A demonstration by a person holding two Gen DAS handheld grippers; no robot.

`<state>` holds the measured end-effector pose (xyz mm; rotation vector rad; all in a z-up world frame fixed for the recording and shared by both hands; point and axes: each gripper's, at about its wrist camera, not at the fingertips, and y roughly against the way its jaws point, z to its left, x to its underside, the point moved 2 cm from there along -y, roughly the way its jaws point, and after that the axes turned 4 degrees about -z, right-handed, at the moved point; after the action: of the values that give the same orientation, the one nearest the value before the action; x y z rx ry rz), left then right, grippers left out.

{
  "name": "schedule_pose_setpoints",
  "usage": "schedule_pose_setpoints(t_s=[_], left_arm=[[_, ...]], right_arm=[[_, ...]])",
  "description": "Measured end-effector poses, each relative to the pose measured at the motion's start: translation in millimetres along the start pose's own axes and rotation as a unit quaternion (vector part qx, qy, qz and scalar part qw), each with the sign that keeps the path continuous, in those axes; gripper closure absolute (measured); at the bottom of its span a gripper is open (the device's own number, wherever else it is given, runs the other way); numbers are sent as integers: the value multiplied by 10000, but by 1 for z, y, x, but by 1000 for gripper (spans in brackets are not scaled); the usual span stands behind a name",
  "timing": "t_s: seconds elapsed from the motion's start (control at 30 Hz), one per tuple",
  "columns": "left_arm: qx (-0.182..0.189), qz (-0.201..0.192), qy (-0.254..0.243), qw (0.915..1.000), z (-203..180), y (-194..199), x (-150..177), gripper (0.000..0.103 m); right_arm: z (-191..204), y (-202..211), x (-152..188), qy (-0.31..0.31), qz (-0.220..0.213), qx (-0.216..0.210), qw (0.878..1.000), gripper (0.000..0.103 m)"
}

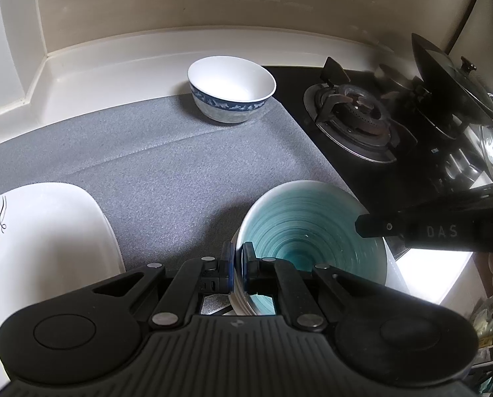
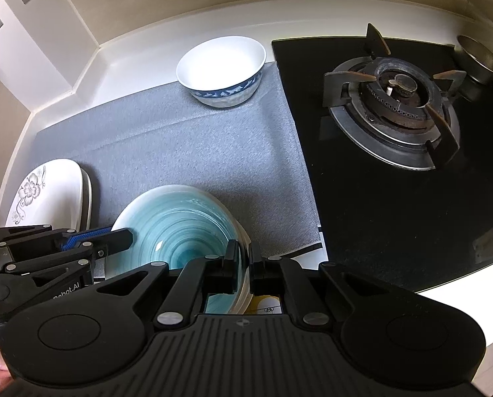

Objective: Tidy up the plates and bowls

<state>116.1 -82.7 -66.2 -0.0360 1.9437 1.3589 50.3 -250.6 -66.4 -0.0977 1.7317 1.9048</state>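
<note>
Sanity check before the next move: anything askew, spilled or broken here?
No spills or breakage visible. One oddity: the gray mat has a raised crease across it and its right edge laps onto the black stove. Both tongs, left and right, grip the teal plate.

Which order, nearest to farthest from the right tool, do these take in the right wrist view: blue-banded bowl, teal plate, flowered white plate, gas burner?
From the right tool:
1. Teal plate, its rim clamped in the tool.
2. Flowered white plate, at the left on the grey mat.
3. Gas burner and blue-banded bowl, both far back, right and centre; too close to call.
</note>
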Motion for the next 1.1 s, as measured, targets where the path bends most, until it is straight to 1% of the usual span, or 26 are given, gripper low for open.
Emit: schedule_pose_setpoints(t_s=[0.1, 0.17, 0.23, 0.3, 0.33, 0.47, 0.57, 0.63, 0.73, 0.83, 0.9, 1.1], left_arm=[[47, 0, 114, 9999, 2, 1, 1, 99], [114, -52, 237, 9996, 5, 4, 2, 98], [105, -144, 264, 9995, 5, 8, 3, 95], [80, -270, 302, 9991, 5, 15, 3, 89], [54, -339, 326, 9989, 5, 18, 3, 88], [-68, -549, 513, 9971, 6, 27, 2, 88], [-208, -649, 680, 9954, 5, 32, 1, 88], [-308, -702, 738, 9943, 0, 37, 2, 88], [-449, -793, 705, 9933, -10, 47, 4, 88], [-623, -884, 684, 9918, -21, 57, 8, 88], [-753, -946, 724, 9900, -27, 64, 13, 88], [-1190, -1063, 919, 9829, -39, 85, 32, 88]], right_arm=[[0, -1, 0, 18, -2, 6, 10000, 96], [-1, -1, 0, -58, 4, -26, 10000, 95], [-4, 0, 1, -191, -4, -63, 9998, 95], [-7, 2, 1, -259, -51, -131, 9996, 94], [-9, 5, 1, -278, -95, -173, 9994, 94], [-16, 18, -6, -244, -460, -236, 9984, 93], [-27, 26, -20, -345, -784, -510, 9950, 92], [-37, 25, -34, -446, -993, -653, 9919, 90], [-50, 14, -58, -682, -1130, -893, 9872, 81], [-57, -6, -82, -805, -1033, -1081, 9855, 79], [-58, -20, -96, -786, -1002, -1205, 9845, 75], [-59, -70, -128, -922, -723, -1240, 9853, 75]])
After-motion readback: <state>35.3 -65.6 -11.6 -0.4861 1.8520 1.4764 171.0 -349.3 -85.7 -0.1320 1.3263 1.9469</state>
